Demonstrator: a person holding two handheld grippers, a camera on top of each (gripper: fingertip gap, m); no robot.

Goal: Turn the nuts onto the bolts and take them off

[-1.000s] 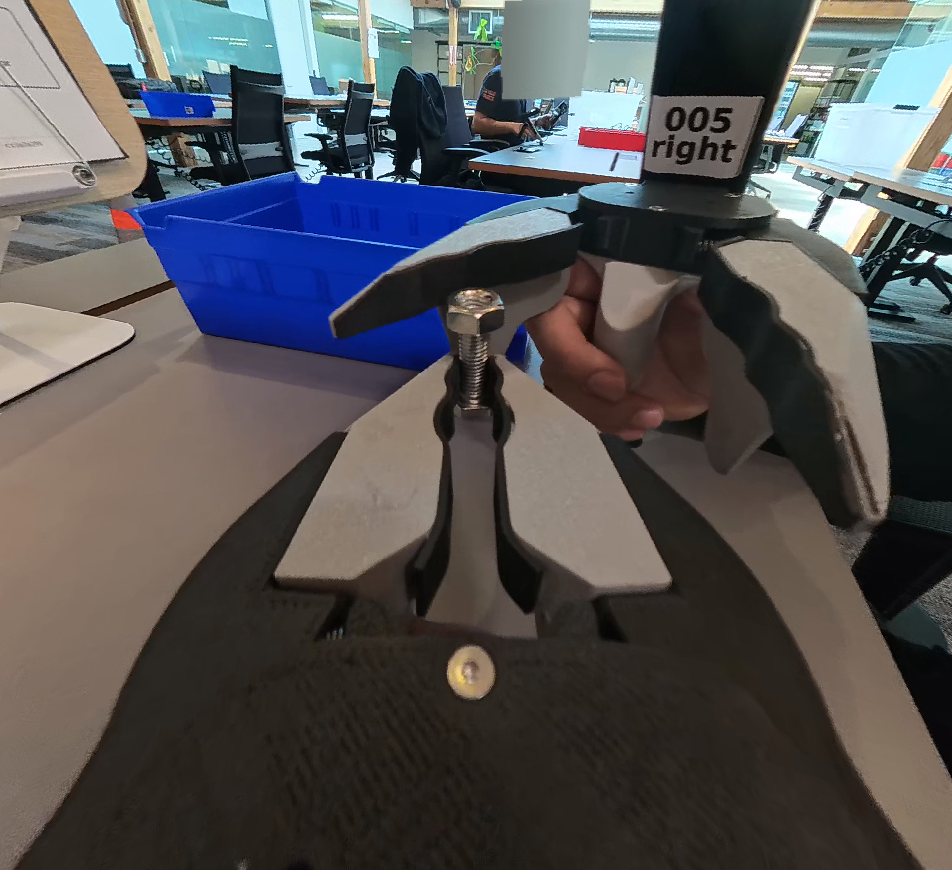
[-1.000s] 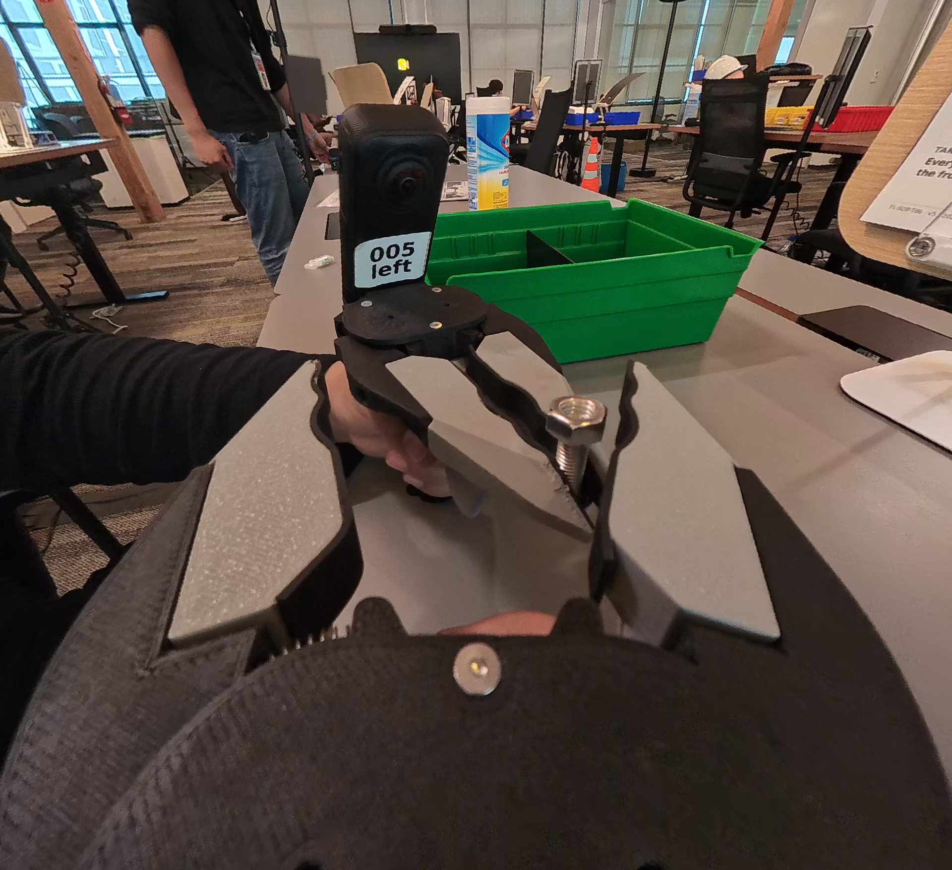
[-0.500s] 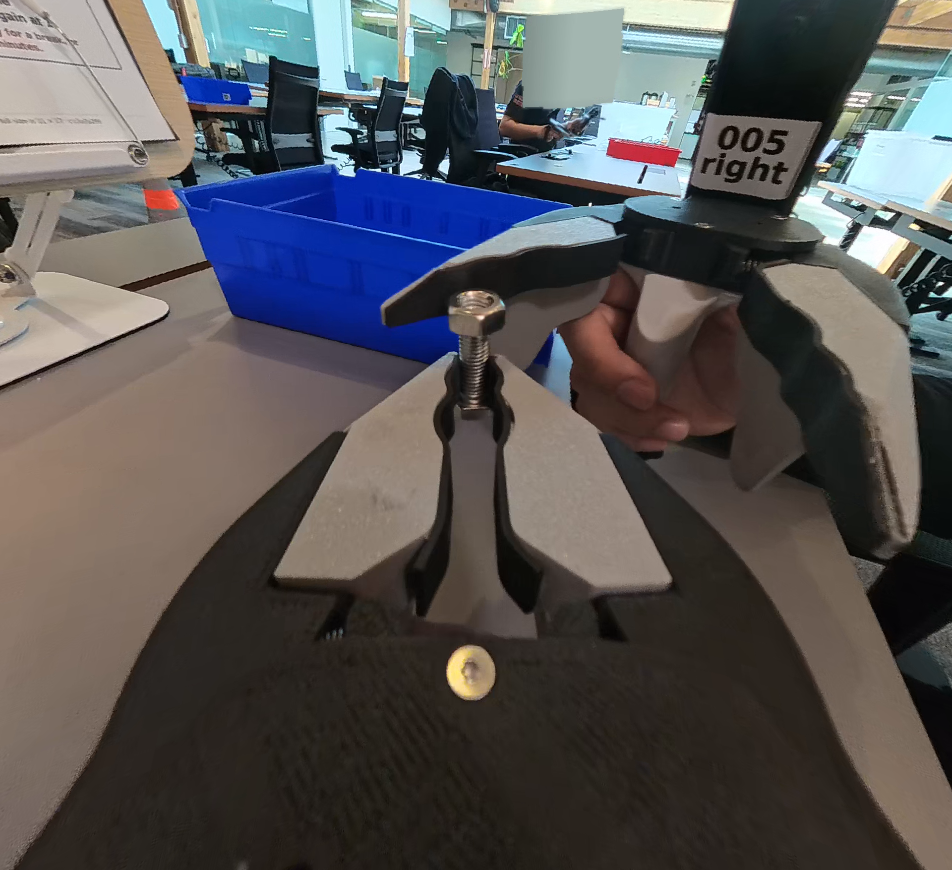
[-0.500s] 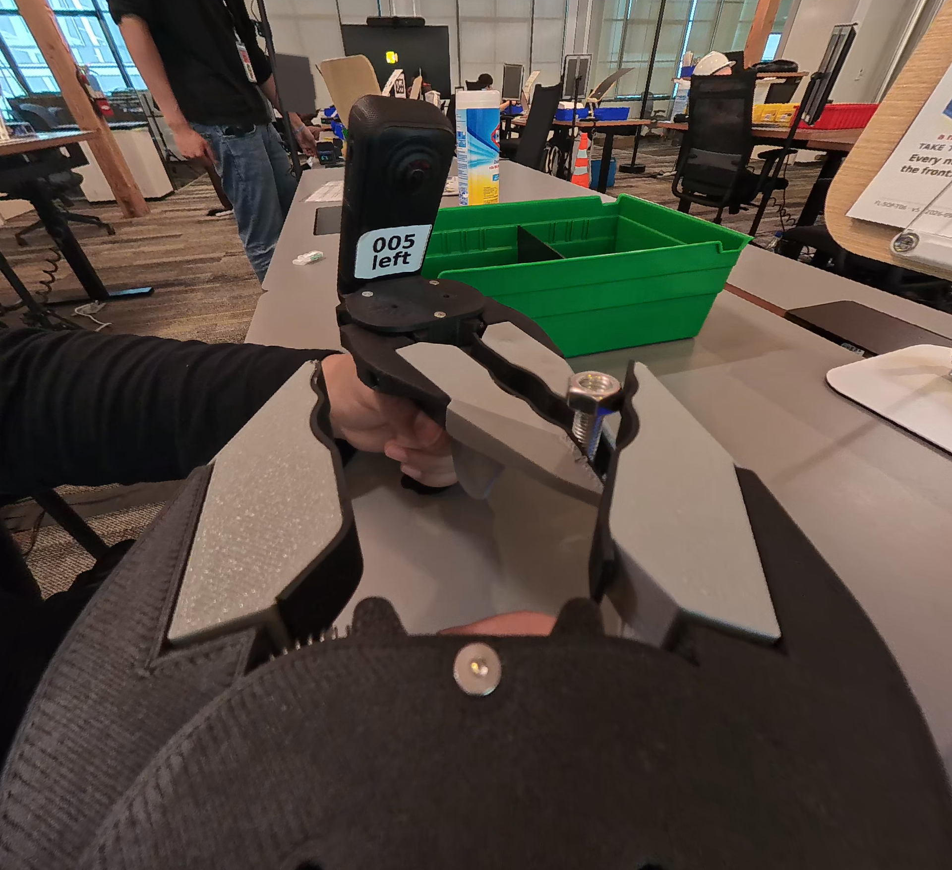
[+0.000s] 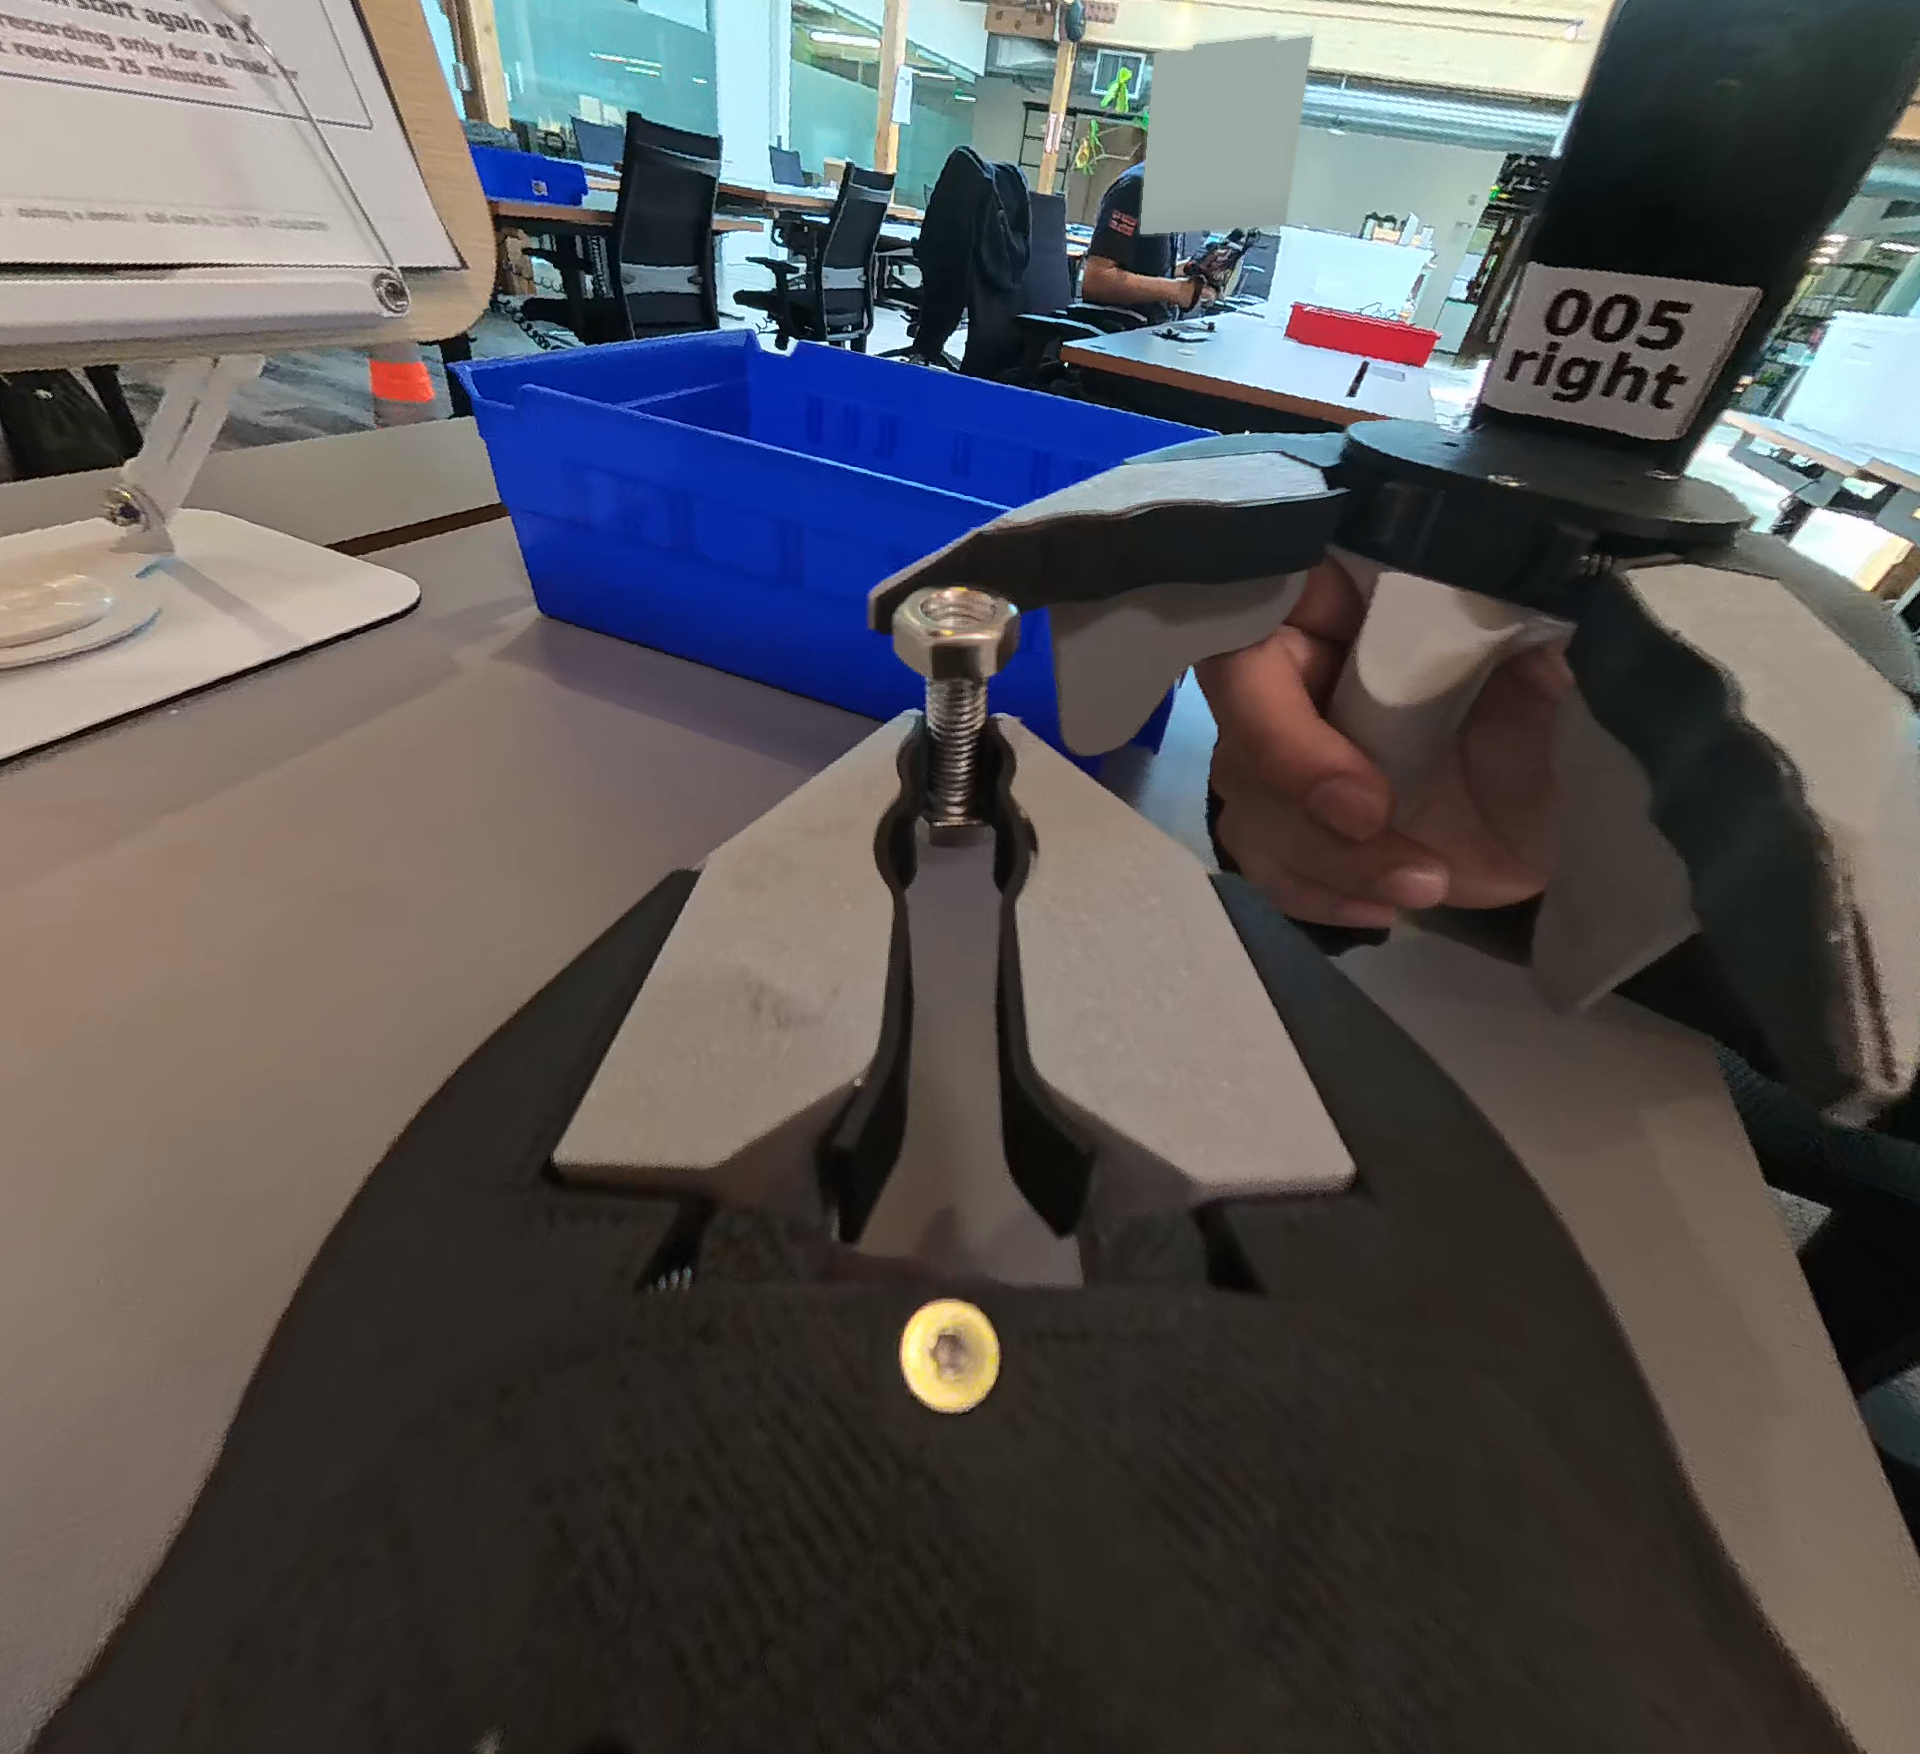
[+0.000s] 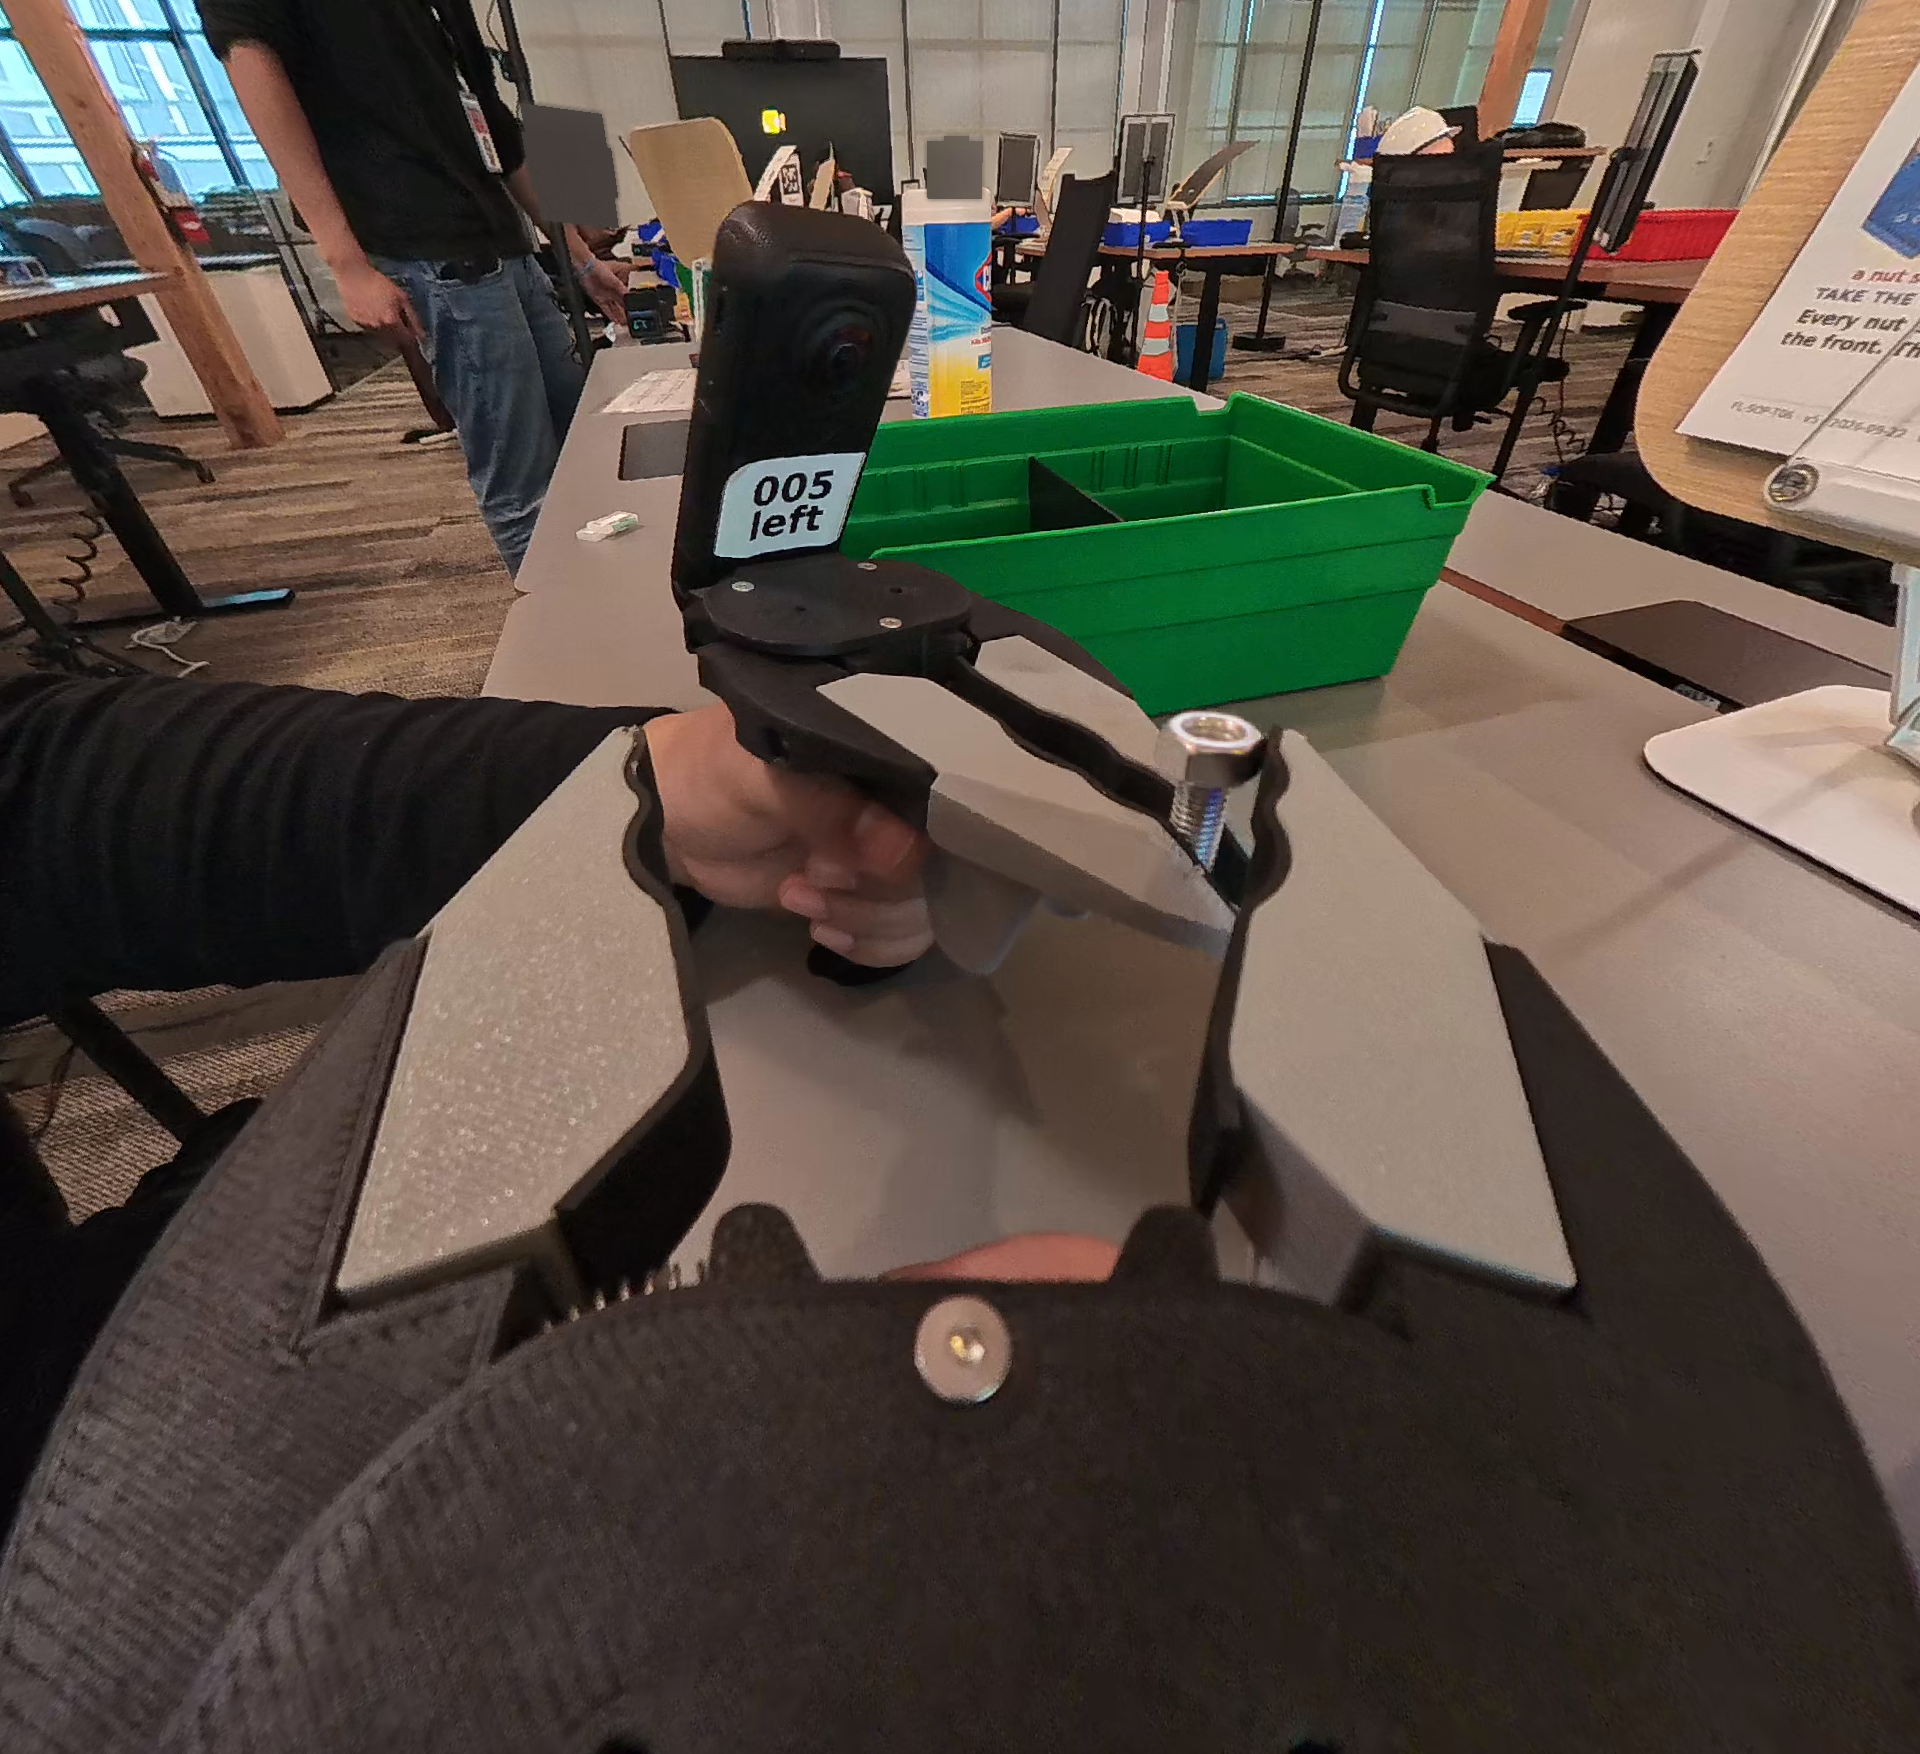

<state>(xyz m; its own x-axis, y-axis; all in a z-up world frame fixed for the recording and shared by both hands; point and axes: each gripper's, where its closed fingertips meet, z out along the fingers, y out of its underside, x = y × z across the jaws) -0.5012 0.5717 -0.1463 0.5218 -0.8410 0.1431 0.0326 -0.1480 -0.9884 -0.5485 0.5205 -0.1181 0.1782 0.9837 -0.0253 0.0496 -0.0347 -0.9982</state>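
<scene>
Left gripper (image 5: 956, 795) clamps the bolt (image 5: 953, 759) upright at its fingertips, nut (image 5: 955, 626) threaded on top. Right gripper (image 6: 956, 831) gapes wide, one finger just beside the nut. Since a second ago both tools have swung nearer the blue bin (image 5: 748, 499); nut unturned, likely regrasp pending.
</scene>
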